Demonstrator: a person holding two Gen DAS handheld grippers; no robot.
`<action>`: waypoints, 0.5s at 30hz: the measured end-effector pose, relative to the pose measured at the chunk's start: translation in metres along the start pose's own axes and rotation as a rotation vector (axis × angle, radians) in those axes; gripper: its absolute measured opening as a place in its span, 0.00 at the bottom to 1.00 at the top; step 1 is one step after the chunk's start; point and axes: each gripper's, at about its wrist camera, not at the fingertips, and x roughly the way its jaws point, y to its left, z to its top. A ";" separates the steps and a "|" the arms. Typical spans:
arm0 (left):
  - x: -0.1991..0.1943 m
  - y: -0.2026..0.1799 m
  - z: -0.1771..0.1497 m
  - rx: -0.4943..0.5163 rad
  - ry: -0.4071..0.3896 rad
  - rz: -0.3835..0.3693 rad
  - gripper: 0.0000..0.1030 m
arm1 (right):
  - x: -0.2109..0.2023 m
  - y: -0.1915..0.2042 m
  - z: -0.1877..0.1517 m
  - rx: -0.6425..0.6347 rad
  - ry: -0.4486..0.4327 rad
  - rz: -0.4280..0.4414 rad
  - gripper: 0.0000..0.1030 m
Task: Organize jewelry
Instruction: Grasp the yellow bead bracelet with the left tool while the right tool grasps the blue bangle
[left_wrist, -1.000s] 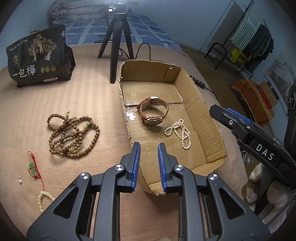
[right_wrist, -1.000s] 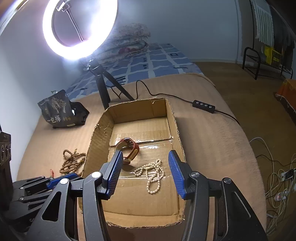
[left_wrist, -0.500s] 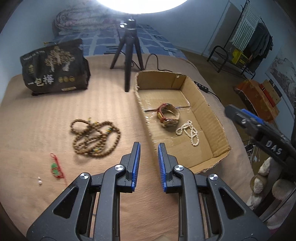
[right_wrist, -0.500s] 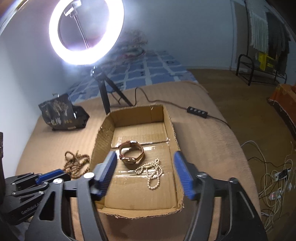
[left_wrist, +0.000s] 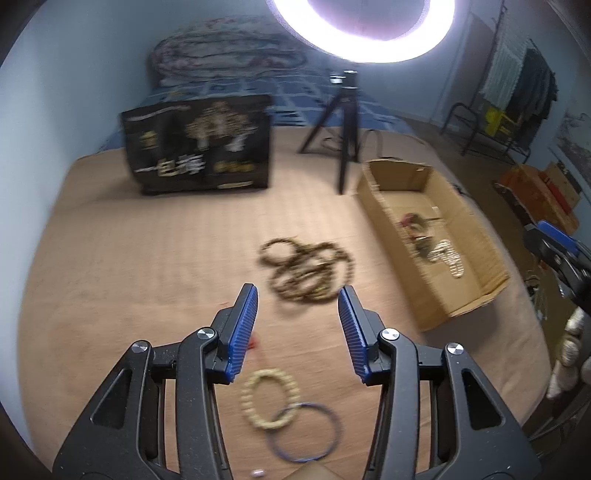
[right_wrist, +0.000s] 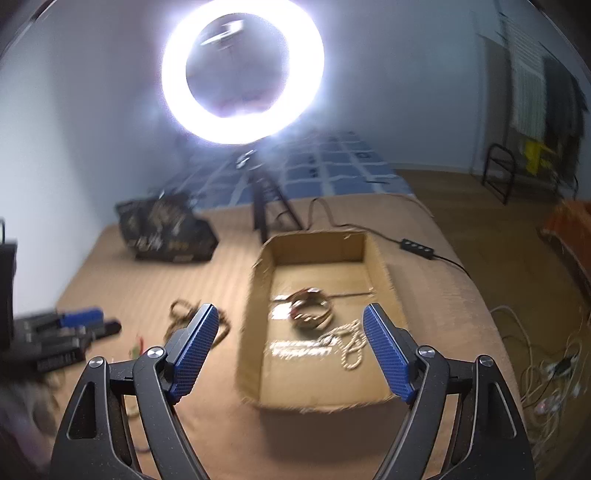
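A shallow cardboard box lies on a tan bed cover and holds a watch and a white bead necklace. A heap of brown wooden beads lies left of the box. A cream bead bracelet, a thin blue ring and a red cord piece lie nearer. My left gripper is open and empty, above the cover just short of the brown beads. My right gripper is open and empty, above the box's near left part.
A black printed bag stands at the back left. A ring light on a black tripod stands behind the box, with a cable and switch to the right. The bed edge and floor lie to the right.
My left gripper has swung left, away from the box and toward the brown beads, and has opened. My right gripper has drawn back and up from the box and opened wider.
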 end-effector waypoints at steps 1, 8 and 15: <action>-0.001 0.010 -0.002 -0.016 0.005 0.008 0.45 | 0.000 0.005 -0.001 -0.011 0.012 0.001 0.78; 0.000 0.064 -0.017 -0.122 0.057 0.017 0.45 | 0.012 0.051 -0.037 -0.037 0.158 0.171 0.78; 0.016 0.066 -0.041 -0.103 0.143 -0.015 0.45 | 0.036 0.103 -0.084 -0.167 0.288 0.250 0.78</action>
